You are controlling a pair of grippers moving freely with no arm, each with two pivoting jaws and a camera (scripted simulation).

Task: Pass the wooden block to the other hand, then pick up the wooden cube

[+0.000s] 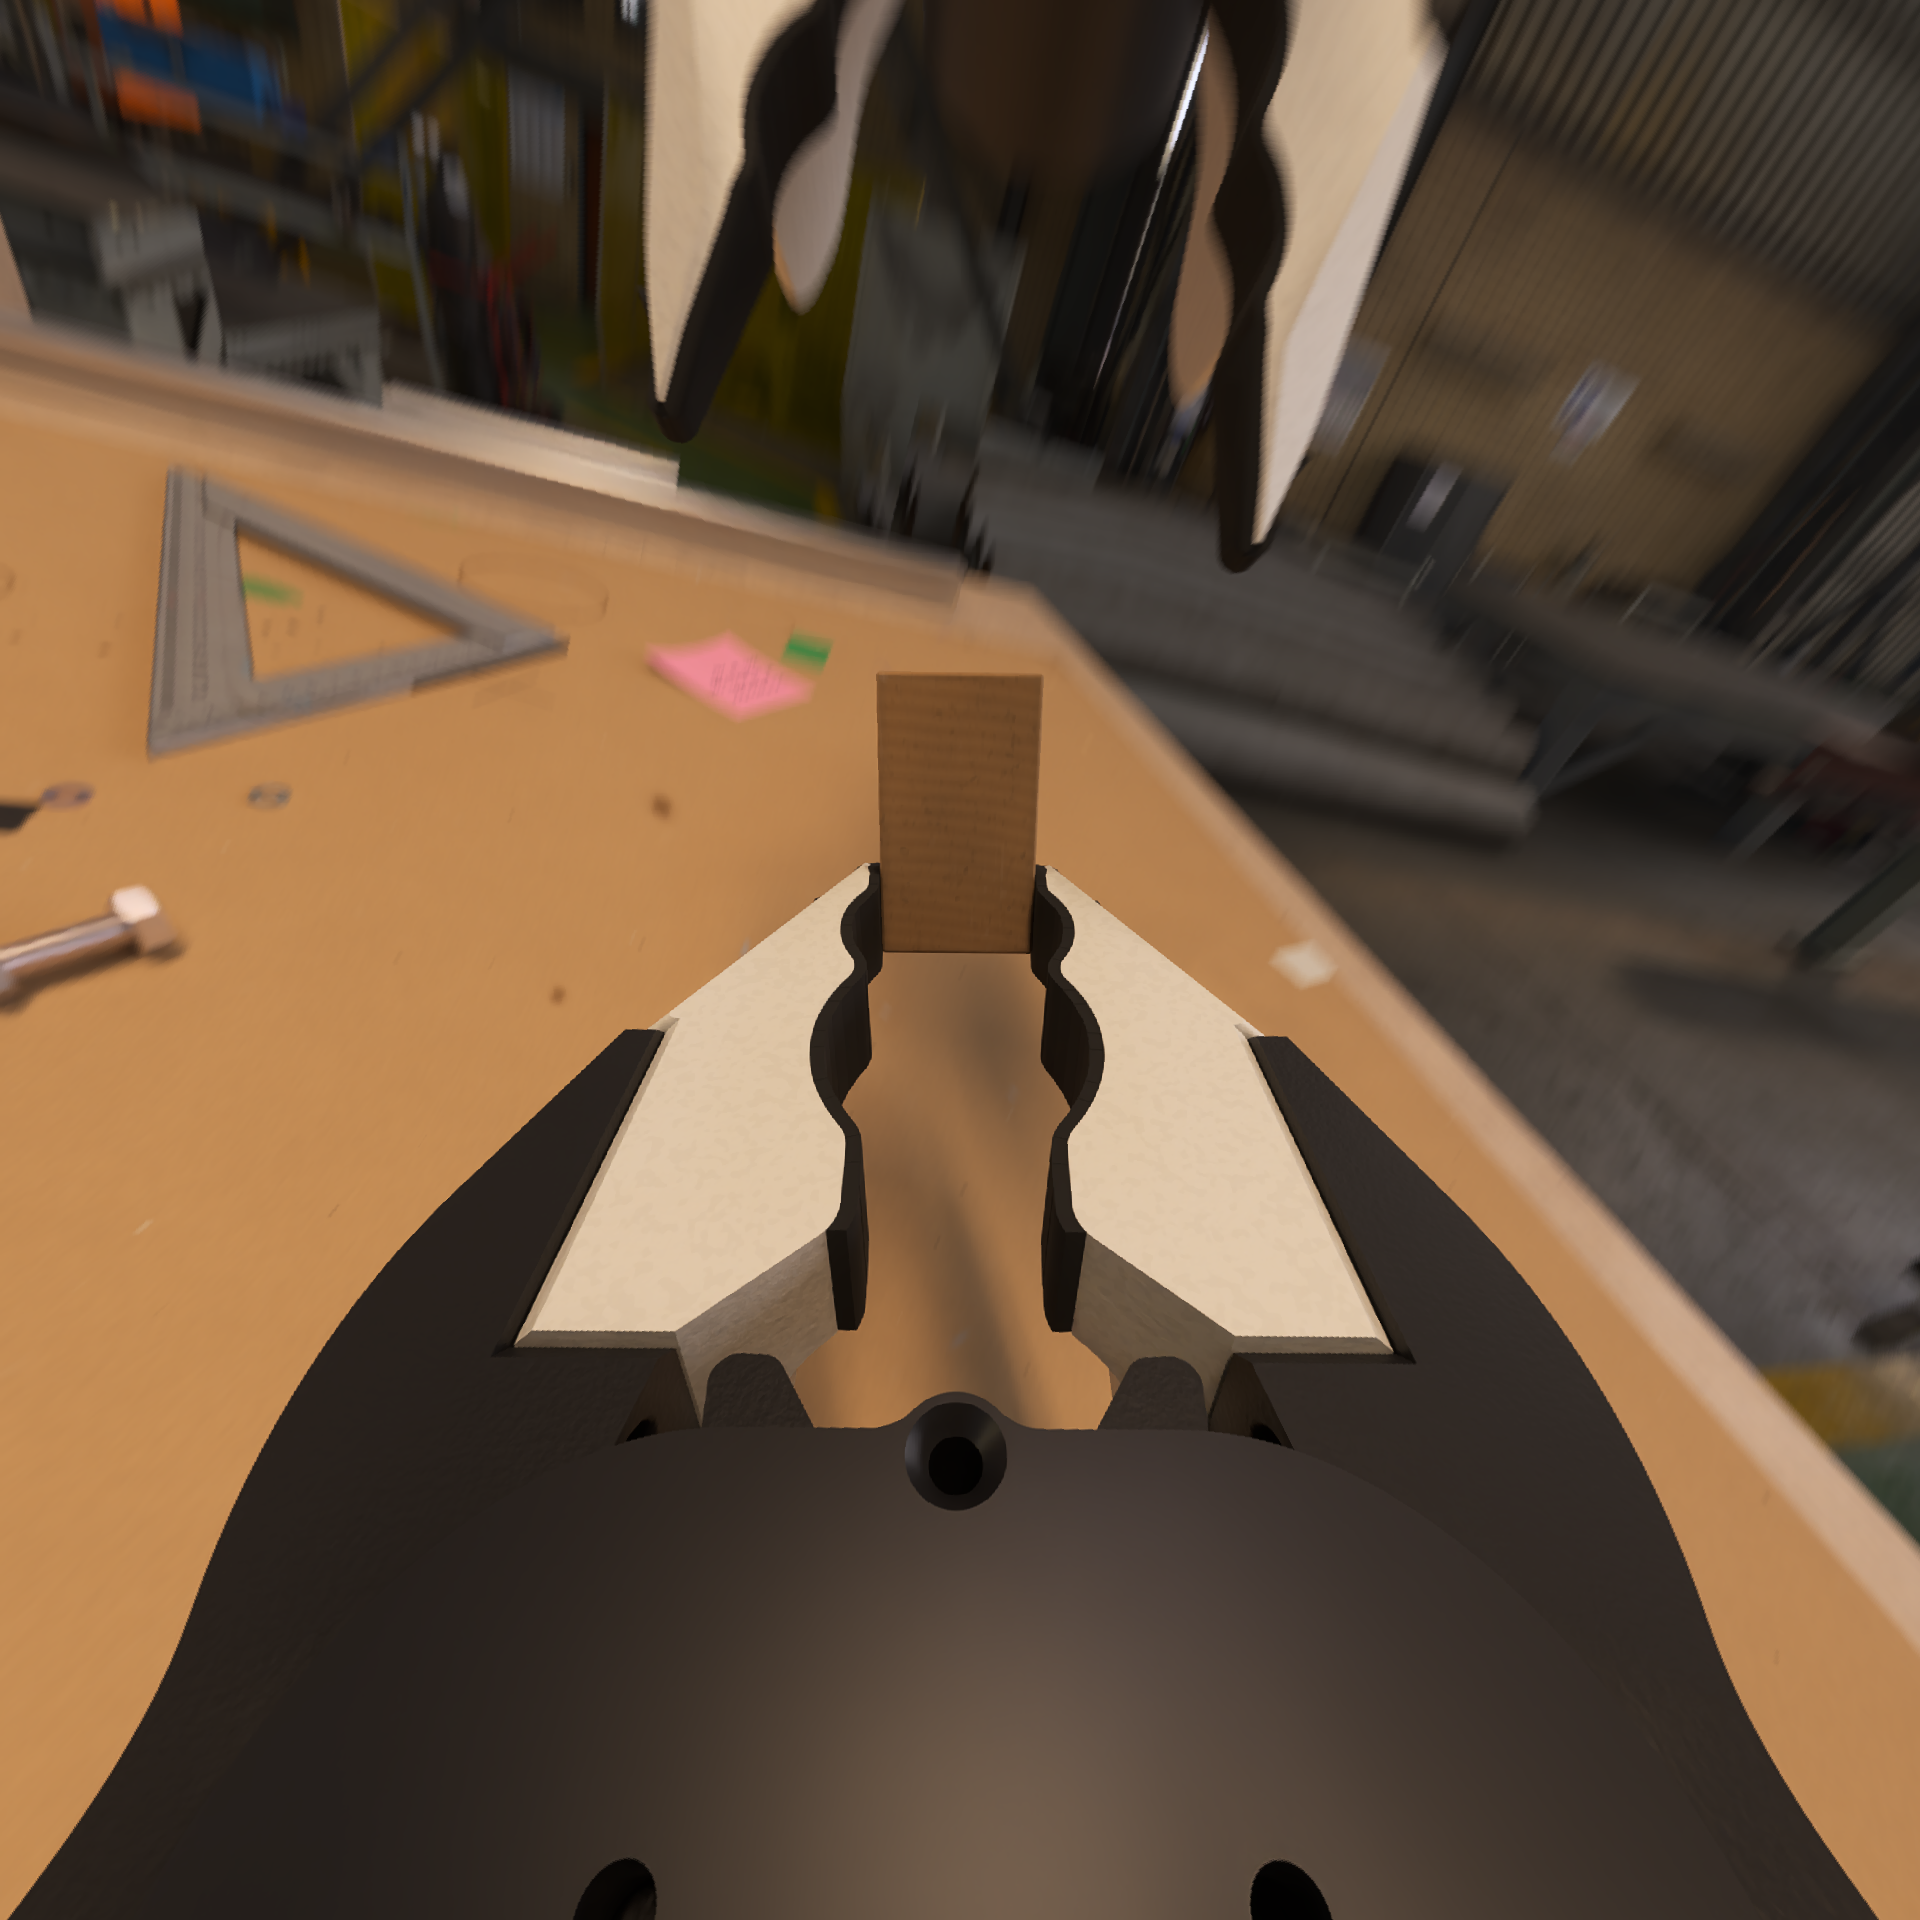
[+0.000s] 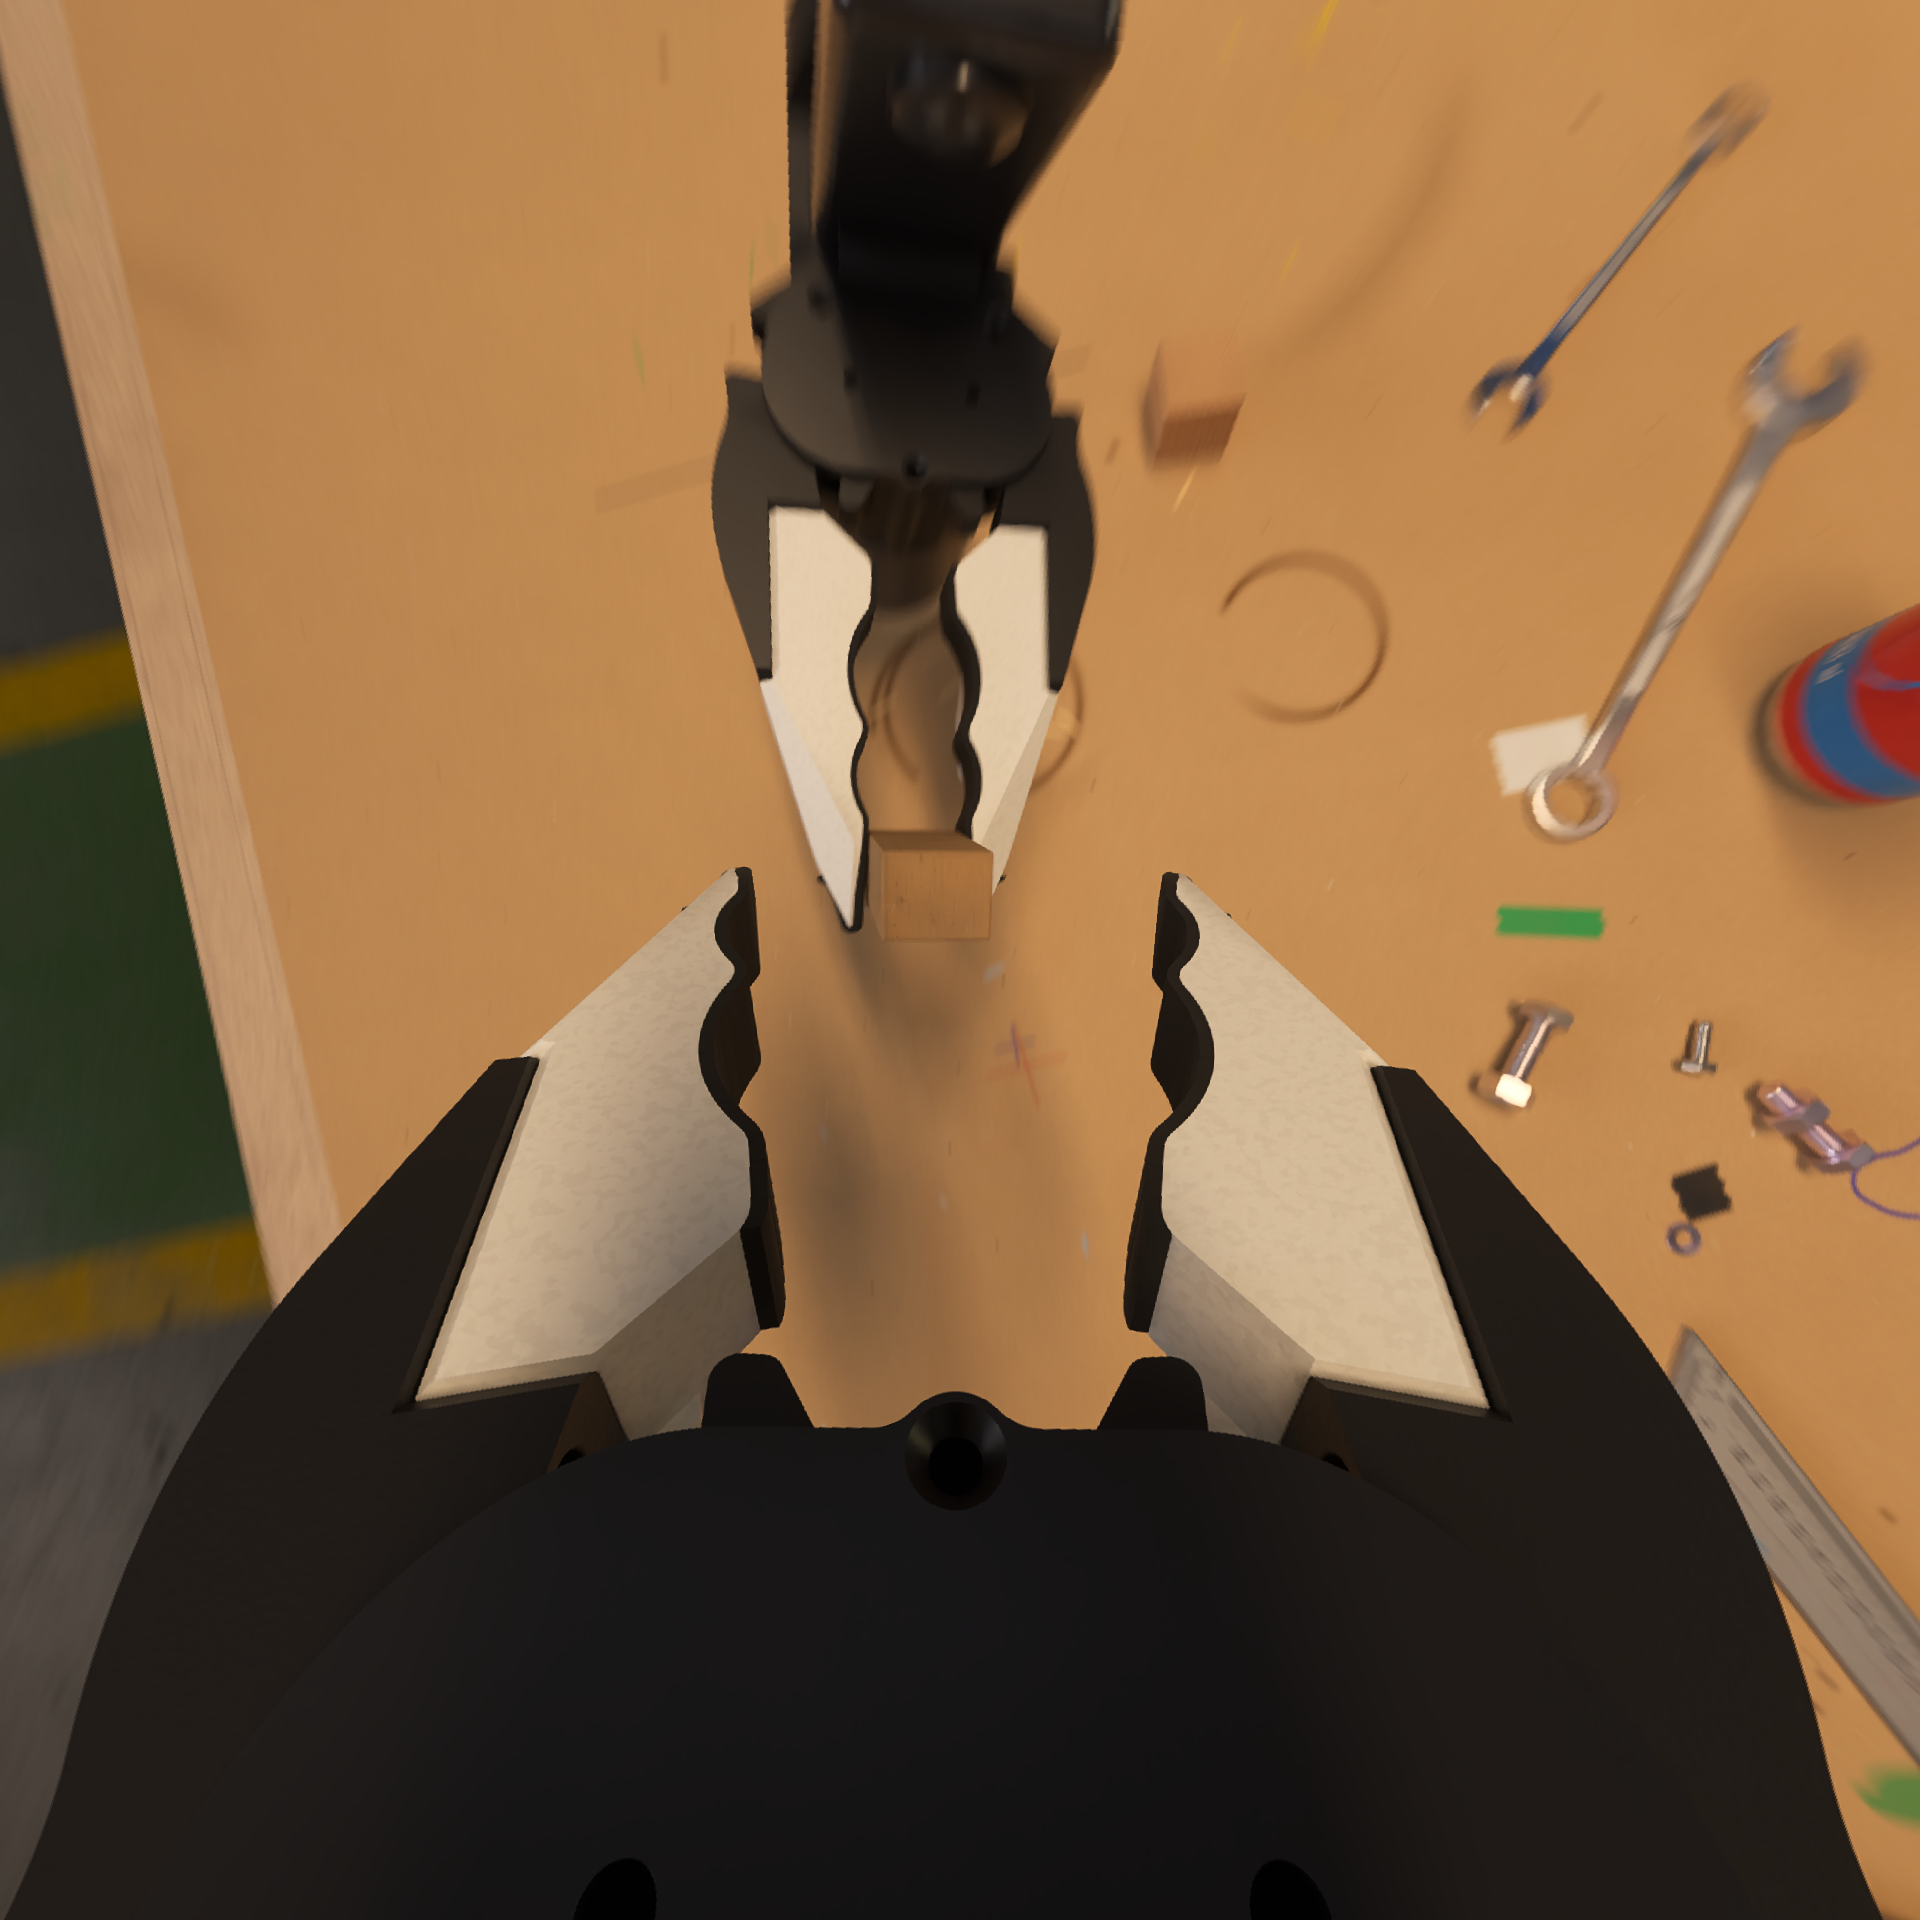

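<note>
The left gripper [image 1: 956, 883] pinches the wooden block [image 1: 958, 810], whose free end points at the spread right gripper [image 2: 956, 894] from twelve o'clock, just short of its fingertips.

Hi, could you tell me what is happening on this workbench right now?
The left gripper is shut on a tall light-brown wooden block, holding it up above the orange-brown workbench. The right gripper faces it from above with its jaws wide open and empty, so the handover is not yet done. A small wooden cube lies on the bench beyond, untouched, with silver spanners and bolts off to one side.
</note>
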